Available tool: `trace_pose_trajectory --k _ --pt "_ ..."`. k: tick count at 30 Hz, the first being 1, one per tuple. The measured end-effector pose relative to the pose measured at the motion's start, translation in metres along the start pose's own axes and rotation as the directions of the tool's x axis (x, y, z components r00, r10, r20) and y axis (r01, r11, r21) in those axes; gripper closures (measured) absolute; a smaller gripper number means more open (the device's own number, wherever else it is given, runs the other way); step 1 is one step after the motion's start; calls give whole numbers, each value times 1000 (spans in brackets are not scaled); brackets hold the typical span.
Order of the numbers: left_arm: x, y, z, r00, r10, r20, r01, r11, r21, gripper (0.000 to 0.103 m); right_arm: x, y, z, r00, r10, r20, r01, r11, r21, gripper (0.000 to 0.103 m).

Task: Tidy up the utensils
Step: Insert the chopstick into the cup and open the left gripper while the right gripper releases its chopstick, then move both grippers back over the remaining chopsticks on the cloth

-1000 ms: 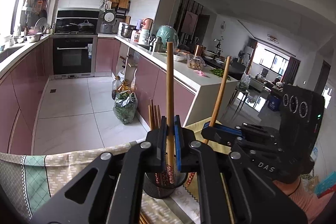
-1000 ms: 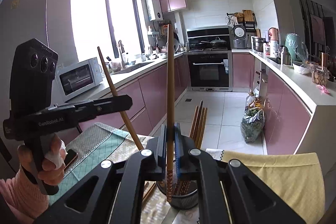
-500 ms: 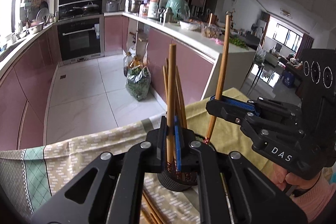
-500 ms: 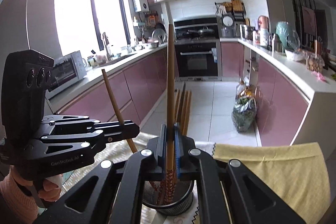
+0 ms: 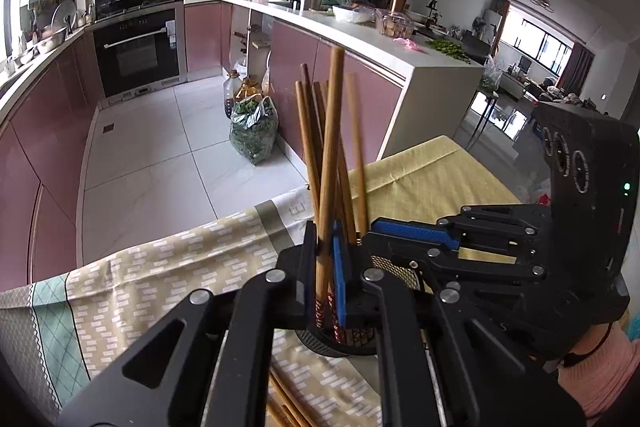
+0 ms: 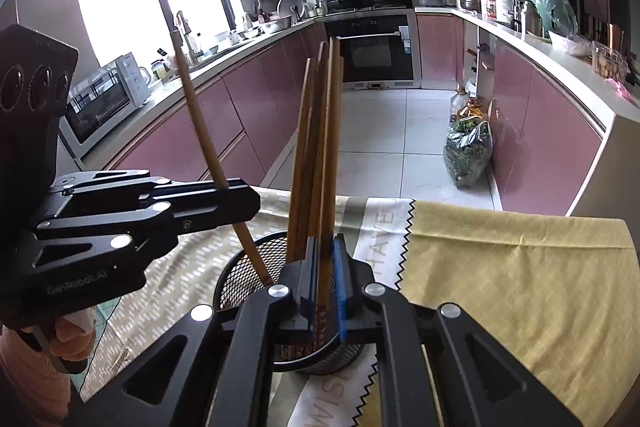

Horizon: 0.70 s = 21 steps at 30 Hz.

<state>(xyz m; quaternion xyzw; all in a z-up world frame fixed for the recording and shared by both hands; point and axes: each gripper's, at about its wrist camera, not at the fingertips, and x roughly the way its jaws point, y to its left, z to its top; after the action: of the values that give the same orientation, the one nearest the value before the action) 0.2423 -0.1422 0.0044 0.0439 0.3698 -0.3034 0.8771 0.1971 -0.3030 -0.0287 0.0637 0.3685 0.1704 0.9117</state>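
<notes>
1. The left claw (image 5: 326, 267) is closed on a single wooden chopstick (image 5: 330, 163), which is pinched low on its shaft, just above the patterned end, and stands nearly upright between the blue pads (image 5: 339, 275).
2. The right claw (image 6: 325, 279) is likewise closed on one chopstick (image 6: 331, 147), taken at about the same low point, with the long plain end rising above the jaws.
3. A black mesh holder (image 6: 240, 271) stands on the tabletop directly below and just ahead of both claws; several chopsticks (image 5: 308, 131) are already upright inside it, and the lower tips of both held sticks appear to be within or at its rim.
4. In the right wrist view the left claw's stick (image 6: 208, 147) is seen leaning, its tip at the mesh wall.
5. More loose chopsticks (image 5: 288, 403) lie on the patterned cloth (image 5: 160, 267) beneath the left claw, near the holder's base.
6. The sticks are judged light, stiff and smooth; a thin round shaft may roll or pivot between flat pads, so a hold near the middle is thought steadier than one near an end.
7. The holder is judged light and liable to tip if a stick is levered against its rim.
8. Release is judged the step in hand.
</notes>
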Motion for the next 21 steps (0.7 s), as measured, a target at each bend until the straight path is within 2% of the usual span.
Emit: trace_pose_trajectory --k 7,12,17,21 --pt "9 4 -12 1000 -6 -9 6 1000 -27 92 -5 -1 -6 1000 2 17 -2 1000 11 88" --pt "-1 6 -22 999 -11 30 13 999 -40 91 -13 -1 -9 999 10 40 -11 1000 15 82" --pt "-30 8 -40 995 19 102 -14 999 -47 72 -37 12 -17 994 47 94 -46 999 -17 77" --pt "-55 15 -62 990 37 133 -28 997 -68 62 -60 29 -28 987 101 123 -92 993 -75 68"
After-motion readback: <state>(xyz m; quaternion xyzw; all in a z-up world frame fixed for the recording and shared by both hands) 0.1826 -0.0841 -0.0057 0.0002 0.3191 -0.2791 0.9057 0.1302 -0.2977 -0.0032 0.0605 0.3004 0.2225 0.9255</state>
